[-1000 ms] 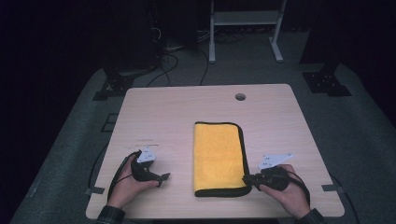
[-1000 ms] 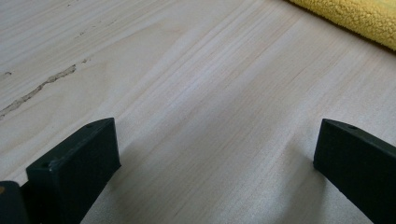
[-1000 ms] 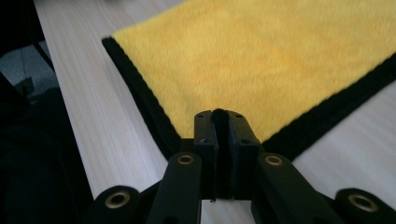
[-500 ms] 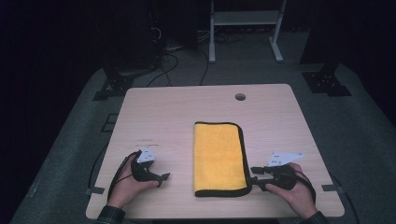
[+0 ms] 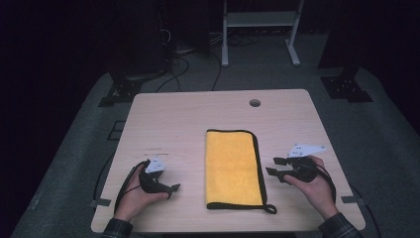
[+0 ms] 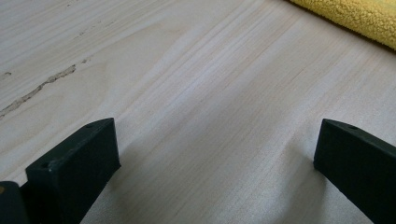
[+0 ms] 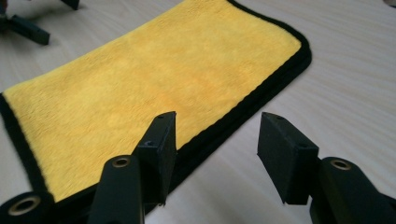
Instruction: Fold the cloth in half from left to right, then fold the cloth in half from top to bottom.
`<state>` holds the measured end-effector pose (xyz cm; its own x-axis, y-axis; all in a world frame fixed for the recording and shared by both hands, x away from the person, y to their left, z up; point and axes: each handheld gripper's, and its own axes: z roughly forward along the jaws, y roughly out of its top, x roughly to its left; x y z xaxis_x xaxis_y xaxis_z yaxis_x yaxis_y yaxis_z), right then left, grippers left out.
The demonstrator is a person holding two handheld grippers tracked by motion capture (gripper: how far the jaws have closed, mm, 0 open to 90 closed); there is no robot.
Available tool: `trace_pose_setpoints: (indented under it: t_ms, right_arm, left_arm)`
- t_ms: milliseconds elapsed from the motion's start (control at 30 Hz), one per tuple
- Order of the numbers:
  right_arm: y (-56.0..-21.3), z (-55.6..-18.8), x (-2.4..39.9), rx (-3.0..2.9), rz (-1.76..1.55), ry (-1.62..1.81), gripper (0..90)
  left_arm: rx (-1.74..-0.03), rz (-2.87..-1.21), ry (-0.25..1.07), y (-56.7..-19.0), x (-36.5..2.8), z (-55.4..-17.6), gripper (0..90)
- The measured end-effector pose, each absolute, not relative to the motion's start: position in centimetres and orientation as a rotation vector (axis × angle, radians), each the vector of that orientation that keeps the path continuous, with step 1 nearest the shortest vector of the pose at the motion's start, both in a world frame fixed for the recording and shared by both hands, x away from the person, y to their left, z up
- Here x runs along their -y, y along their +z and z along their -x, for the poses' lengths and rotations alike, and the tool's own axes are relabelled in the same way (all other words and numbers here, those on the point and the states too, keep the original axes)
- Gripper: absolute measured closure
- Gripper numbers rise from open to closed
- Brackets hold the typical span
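The right gripper (image 5: 275, 167) sat in the person's right hand (image 5: 313, 186) just beside the right edge of the cloth (image 5: 233, 168), its jaws parted to a middling gap and nothing between them; they had just been opening. In the right gripper view the jaws framed bare wood next to the cloth's black hem, the left jaw standing over the hem and the right jaw over the table, neither pad pressing on the fabric.

The left gripper (image 5: 173, 188) lay low in the left hand (image 5: 136, 196) near the front left of the table (image 5: 168, 124), well apart from the cloth. Its jaws stood wide, and the left gripper view showed plain wood grain between them, with a strip of yellow pile in the top right corner.

The cloth was yellow with a black border, folded into a long rectangle and lying flat on the middle of the table, its long sides running away from the person. A small black loop (image 5: 270, 208) stuck out at its near right corner, resting on the wood. No container stood on the table; the cloth lay straight on the tabletop. A round hole (image 5: 254, 103) showed in the tabletop toward the far edge, beyond the cloth. Both sleeves at the near edge were plaid.
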<state>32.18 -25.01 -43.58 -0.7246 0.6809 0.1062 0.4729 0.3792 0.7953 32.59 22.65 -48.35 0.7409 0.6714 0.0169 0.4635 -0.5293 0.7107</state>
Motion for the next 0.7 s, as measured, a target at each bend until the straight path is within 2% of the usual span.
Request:
trace_pose_setpoints:
  t_ms: [233,400,500,700]
  right_arm:
    - [-43.3,-34.8,24.9,-2.37,-1.037,1.27,43.8]
    - [-43.1,-36.5,24.4,-2.362,-1.028,1.28,43.2]
    - [-43.2,-37.3,24.0,-2.369,-1.023,1.273,42.7]
    - [-43.0,-39.0,23.1,-2.367,-1.006,1.259,43.0]
  left_arm:
    - [-0.837,-2.219,0.374,-48.3,-22.5,-32.7,1.4]
    - [-0.824,-2.213,0.364,-48.0,-22.0,-33.3,13.6]
    - [-0.84,-2.188,0.305,-47.6,-21.7,-34.1,19.8]
    - [-0.79,-2.177,0.313,-46.2,-20.2,-35.9,31.2]
